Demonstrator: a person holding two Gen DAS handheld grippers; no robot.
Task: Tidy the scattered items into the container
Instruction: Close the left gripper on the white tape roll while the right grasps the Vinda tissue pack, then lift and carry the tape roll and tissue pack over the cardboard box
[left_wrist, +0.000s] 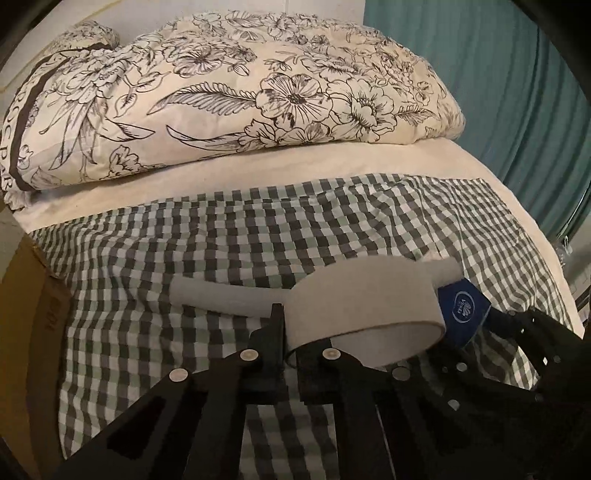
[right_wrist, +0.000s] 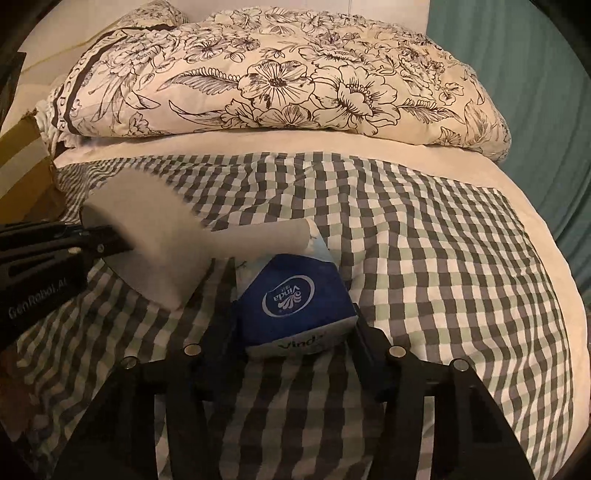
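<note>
Left black two-finger gripper (left_wrist: 286, 328) clamped on rim of white tape ring (left_wrist: 364, 295), held level above green-checked cloth (left_wrist: 166, 258). Right black gripper (right_wrist: 295, 328) closed around blue Vinda tissue pack (right_wrist: 295, 306), low over cloth; brown cardboard box (right_wrist: 22, 162) far left.

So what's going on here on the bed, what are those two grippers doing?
A person is tidying a bed with two handheld grippers. The left gripper is shut on the rim of a white pot-shaped item with a straight handle, holding it above the checkered cloth. The right gripper is closed around a blue Vinda tissue pack. A cardboard box, probably the container, sits at the left edge. Neither item is in it yet.
</note>
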